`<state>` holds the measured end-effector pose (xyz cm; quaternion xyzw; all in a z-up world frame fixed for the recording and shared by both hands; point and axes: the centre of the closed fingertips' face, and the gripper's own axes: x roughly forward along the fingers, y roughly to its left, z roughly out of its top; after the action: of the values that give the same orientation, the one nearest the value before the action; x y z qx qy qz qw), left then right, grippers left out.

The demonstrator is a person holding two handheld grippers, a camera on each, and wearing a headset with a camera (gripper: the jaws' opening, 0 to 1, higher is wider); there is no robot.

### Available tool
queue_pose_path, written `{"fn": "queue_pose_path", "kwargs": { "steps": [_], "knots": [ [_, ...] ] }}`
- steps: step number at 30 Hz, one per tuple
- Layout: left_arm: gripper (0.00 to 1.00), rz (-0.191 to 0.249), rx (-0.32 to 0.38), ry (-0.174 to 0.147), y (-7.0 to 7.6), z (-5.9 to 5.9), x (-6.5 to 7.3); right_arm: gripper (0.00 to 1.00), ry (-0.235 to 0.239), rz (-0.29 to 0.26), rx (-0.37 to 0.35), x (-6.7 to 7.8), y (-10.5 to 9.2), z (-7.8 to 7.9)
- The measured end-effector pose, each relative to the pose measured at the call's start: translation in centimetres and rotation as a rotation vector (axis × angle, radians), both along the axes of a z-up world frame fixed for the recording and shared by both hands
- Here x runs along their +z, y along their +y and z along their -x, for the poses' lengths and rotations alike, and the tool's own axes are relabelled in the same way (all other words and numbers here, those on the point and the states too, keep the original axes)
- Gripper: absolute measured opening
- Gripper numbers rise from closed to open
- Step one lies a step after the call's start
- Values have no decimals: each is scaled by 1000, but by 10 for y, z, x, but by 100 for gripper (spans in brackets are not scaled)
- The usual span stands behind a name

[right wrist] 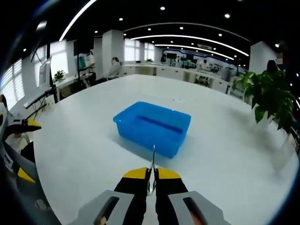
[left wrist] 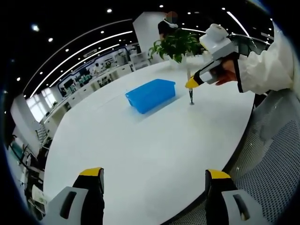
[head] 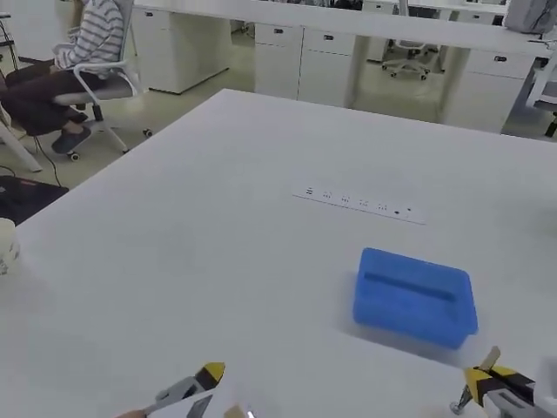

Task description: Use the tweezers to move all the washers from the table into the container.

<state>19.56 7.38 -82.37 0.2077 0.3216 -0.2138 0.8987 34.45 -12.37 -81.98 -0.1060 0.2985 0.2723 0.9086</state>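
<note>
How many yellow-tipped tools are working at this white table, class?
2. The left tool is at the table's near edge, jaws wide open. The right tool is close to the blue container, shut on the tweezers.

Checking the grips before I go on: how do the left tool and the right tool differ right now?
The left tool has its jaws spread wide with nothing between them; the right tool has its jaws closed on the tweezers. The right tool points straight at the blue container; the left tool faces bare white table, with the container farther ahead. Both have yellow-tipped jaws.
</note>
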Motion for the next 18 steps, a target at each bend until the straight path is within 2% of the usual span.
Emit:
{"fn": "queue_pose_path", "kwargs": {
  "steps": [2, 5, 9, 15, 18],
  "knots": [
    [91, -2, -3, 4, 0, 0, -1, 1, -2, -8, -1, 2, -1, -3],
    [91, -6, -5, 9, -1, 1, -2, 1, -19, -54, -25, 16, -1, -12],
    [91, -8, -7, 12, -1, 2, -2, 1, -58, -85, -31, 35, 3, -22],
    [91, -14, -11, 21, -1, 3, -4, 1, -127, -101, -12, 61, 15, -43],
    [91, -16, -10, 26, -1, 3, -5, 1, -142, -103, -7, 66, 18, -55]
  ]
}}
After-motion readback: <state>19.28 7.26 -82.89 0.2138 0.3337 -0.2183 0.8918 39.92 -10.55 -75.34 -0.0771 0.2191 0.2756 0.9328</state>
